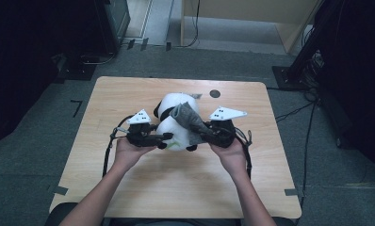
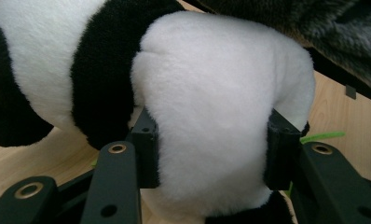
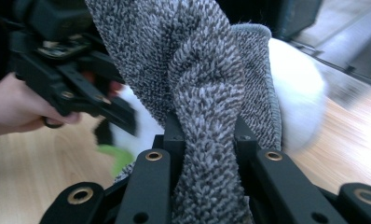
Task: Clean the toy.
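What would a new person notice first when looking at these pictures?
First, the black and white plush panda in the middle of the wooden table. The left claw squeezes its white body from both sides. The right claw pinches a grey fluffy cloth that lies over the panda's right side.
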